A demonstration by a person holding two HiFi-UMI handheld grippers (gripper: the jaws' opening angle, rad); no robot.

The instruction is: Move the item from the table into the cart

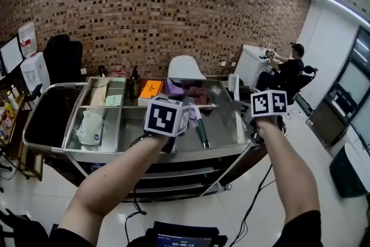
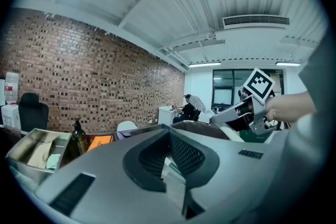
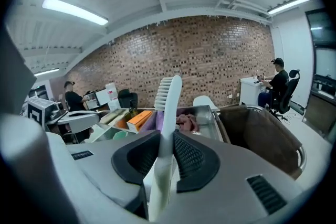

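My right gripper [image 3: 167,144] is shut on a white comb [image 3: 169,113], which stands upright between the pads with its teeth at the top. In the head view the right gripper [image 1: 243,103] hovers over the right end of the steel cart top [image 1: 228,136], the comb [image 1: 234,87] sticking up from it. My left gripper [image 1: 184,106] hangs over the middle of the cart. Its pads [image 2: 195,157] meet at the tips with nothing held between them. The right gripper [image 2: 247,113] also shows in the left gripper view.
On the cart lie an orange box [image 1: 151,89], a dark bottle [image 1: 134,81], a pink cloth [image 1: 196,95], a white pouch [image 1: 89,127] and a black pen-like tool [image 1: 201,133]. A brown bag [image 1: 52,115] hangs at the cart's left end. A person [image 1: 286,69] sits at the back right.
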